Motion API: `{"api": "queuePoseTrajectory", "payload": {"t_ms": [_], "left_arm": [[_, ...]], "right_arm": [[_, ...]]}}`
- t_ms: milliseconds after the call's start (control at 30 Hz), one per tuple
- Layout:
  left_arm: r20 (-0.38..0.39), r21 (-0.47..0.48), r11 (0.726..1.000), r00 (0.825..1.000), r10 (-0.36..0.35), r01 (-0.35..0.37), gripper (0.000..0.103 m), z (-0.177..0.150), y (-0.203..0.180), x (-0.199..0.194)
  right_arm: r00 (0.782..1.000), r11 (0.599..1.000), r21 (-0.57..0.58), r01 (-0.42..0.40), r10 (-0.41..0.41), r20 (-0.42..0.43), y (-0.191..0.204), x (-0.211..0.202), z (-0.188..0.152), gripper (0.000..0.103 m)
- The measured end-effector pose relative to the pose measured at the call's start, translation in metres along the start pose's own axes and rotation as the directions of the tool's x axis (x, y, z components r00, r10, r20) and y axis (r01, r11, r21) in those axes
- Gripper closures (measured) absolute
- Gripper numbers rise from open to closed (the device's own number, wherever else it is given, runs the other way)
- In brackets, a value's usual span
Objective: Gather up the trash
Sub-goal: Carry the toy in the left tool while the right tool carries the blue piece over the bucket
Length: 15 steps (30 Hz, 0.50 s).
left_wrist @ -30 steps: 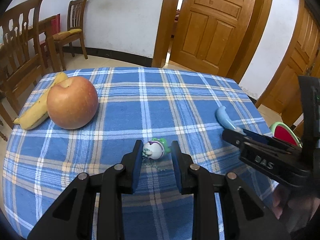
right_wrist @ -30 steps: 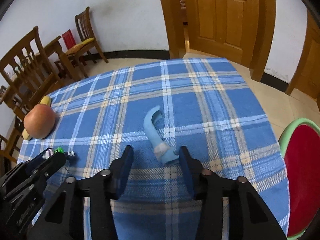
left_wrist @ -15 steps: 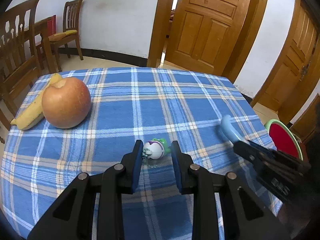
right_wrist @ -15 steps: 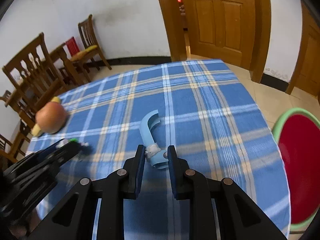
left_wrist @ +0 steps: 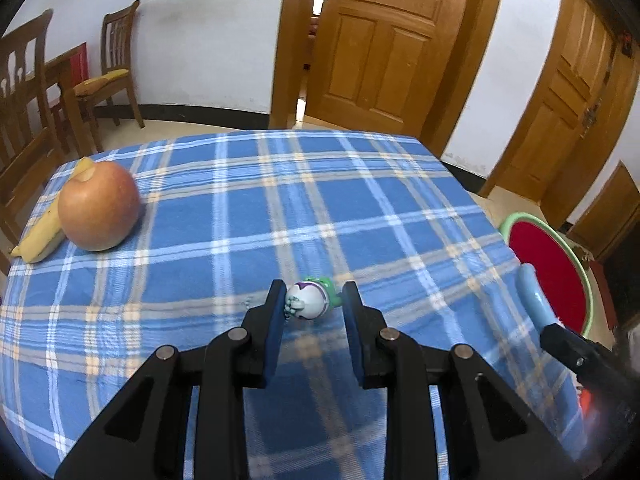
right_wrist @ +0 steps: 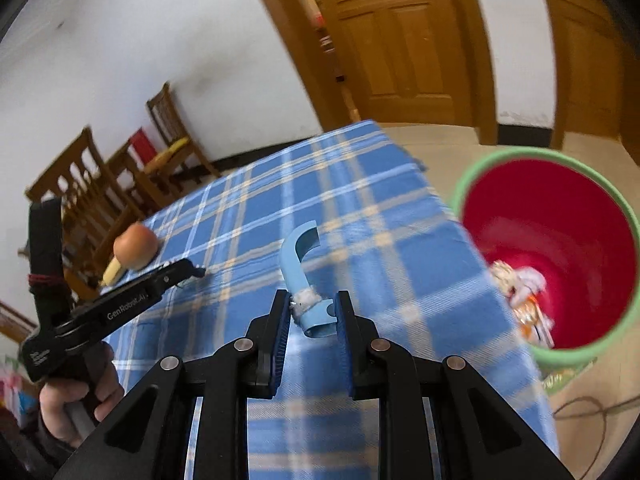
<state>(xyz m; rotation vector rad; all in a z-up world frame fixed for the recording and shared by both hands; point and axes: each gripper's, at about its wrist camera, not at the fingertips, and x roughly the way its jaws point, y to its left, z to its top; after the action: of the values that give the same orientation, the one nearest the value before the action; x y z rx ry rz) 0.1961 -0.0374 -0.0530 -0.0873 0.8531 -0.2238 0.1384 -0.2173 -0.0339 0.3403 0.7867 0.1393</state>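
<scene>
The left gripper [left_wrist: 313,304] is pinching a small round toy figure [left_wrist: 308,299], white and purple with a green part behind; its two pads press on the sides of the toy. The toy sits low over the blue checked cloth of the counter [left_wrist: 280,208], near the 6 o'clock edge in the left wrist view. I cannot tell if it touches the cloth or is a little above it.

The right gripper [right_wrist: 313,314] is pinching the lower end of a light blue curved plastic piece [right_wrist: 298,258], where a bit of white material is wrapped around it. The hooked end of the piece points toward 12 o'clock. The piece is off the cloth, over the counter's edge at the 3 o'clock side. In the left wrist view the same blue piece shows at 3 o'clock, in front of the bin.

A red bin with a green rim [right_wrist: 616,200] stands beside the counter, at 3 o'clock in the right wrist view and lower than the counter top. Some pale crumpled trash [right_wrist: 520,280] lies inside it.

An apple [left_wrist: 98,206] rests on the cloth at 9 o'clock in the left wrist view, and a banana [left_wrist: 40,236] lies touching it on its left side. Wooden chairs [left_wrist: 116,76] stand by the white wall at 10 o'clock. A person's hand [right_wrist: 76,400] holds the handle of the left gripper, seen at 8 o'clock in the right wrist view.
</scene>
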Motion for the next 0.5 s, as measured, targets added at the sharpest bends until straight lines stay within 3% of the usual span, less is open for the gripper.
{"api": "queuePoseTrajectory", "payload": {"t_ms": [500], "left_arm": [[-0.041,0.119,0.978,0.985,-0.168,0.172,0.075,0.01,-0.098,-0.016]], "right_arm": [[0.993,0.974,0.222,0.045,-0.069,0.1,-0.097,-0.057,-0.012,0.08]]}}
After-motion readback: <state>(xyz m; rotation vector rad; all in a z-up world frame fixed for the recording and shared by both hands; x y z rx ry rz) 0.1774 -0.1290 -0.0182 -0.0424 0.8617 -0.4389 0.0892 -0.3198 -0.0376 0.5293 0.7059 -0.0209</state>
